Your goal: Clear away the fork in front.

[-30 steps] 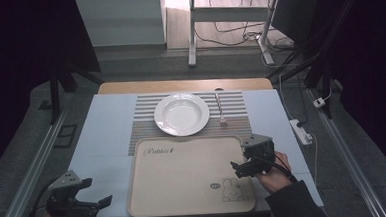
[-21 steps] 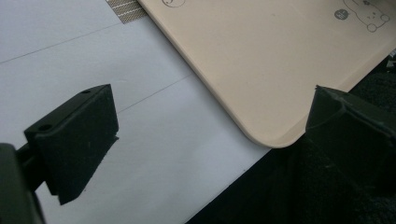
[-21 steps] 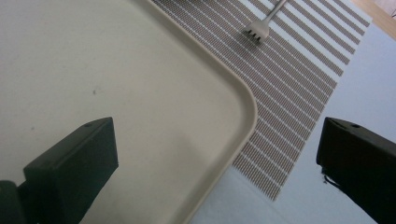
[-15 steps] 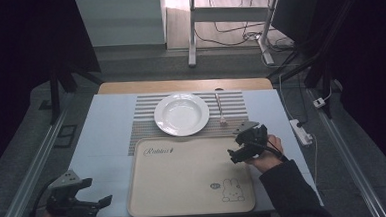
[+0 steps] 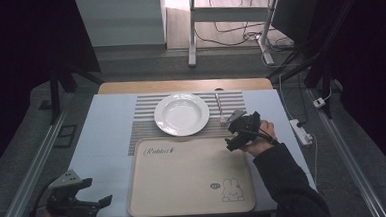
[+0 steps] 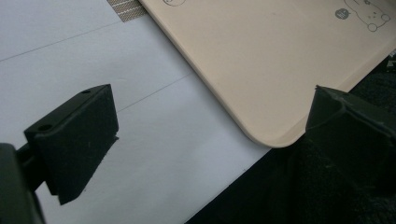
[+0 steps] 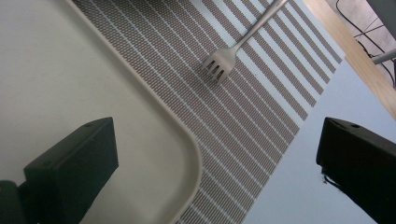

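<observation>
Table (image 5: 107, 138) pale blue, wood strip along the far edge. Beige tray (image 5: 184, 174) at the near centre, bunny print in its near right corner; no shift vs the earlier frames. Striped placemat (image 5: 147, 126) behind it, touching the tray's far edge. White plate (image 5: 182, 114) on the mat, same spot. Fork (image 5: 220, 109) lies on the mat just right of the plate, tines toward the tray, also unmoved.

Right gripper (image 5: 238, 131) has gone forward since 1 s ago: it was over the tray's right side, now hovers at the tray's far right corner, just near of the fork. Jaws spread wide, nothing between them; right gripper view has the fork (image 7: 233, 53) ahead, apart from both jaws.

Left gripper (image 5: 81, 202) unchanged at the table's near left corner, jaws spread, empty. Left gripper view: tray corner (image 6: 275, 135) between the jaws, farther off.
</observation>
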Demonstrator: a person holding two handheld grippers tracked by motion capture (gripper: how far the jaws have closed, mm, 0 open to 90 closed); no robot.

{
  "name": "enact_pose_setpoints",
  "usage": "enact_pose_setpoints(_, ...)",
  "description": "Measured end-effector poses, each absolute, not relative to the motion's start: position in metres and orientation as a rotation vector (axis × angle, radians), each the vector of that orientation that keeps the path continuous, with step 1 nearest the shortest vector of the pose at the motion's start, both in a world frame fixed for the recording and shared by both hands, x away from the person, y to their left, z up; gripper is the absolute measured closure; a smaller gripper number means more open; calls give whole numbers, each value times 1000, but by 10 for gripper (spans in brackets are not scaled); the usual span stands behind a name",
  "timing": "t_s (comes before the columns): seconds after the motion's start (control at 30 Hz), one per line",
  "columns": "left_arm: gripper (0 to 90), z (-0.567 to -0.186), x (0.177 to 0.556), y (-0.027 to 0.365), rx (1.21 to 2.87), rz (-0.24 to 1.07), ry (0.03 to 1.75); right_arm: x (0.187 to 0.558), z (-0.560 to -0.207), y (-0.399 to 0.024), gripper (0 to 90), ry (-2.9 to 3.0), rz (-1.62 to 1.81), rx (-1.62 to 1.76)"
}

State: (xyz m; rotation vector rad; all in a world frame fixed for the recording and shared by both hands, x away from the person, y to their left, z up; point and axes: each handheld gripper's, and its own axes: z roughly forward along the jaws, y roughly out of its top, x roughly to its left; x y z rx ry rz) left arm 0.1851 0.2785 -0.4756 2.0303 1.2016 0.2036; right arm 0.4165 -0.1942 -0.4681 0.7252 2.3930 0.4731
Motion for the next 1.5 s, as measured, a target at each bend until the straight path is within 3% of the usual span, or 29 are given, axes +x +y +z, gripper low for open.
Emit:
enact_pose_setpoints(0.67,27,-476,186,279,2029,198,1206,470,-495,-170,67,2372,262,526)
enact_pose_setpoints(0.87,27,-476,186,279,2031,198,1207,476,-503,-166,149,2343,213,435)
enact_pose_setpoints(1.03,27,-476,186,279,2032,198,1208,477,-506,-164,252,2350,199,400)
enact_pose_setpoints(1.37,28,-476,186,279,2034,199,1206,472,-514,-159,663,2370,120,212)
enact_pose_setpoints(1.4,28,-476,186,279,2034,199,1206,472,-514,-159,663,2370,120,212)
enact_pose_setpoints(1.43,28,-476,186,278,2034,199,1206,469,-518,-157,743,2373,102,175)
enact_pose_setpoints(1.5,28,-476,186,278,2035,199,1205,469,-520,-156,810,2384,84,144)
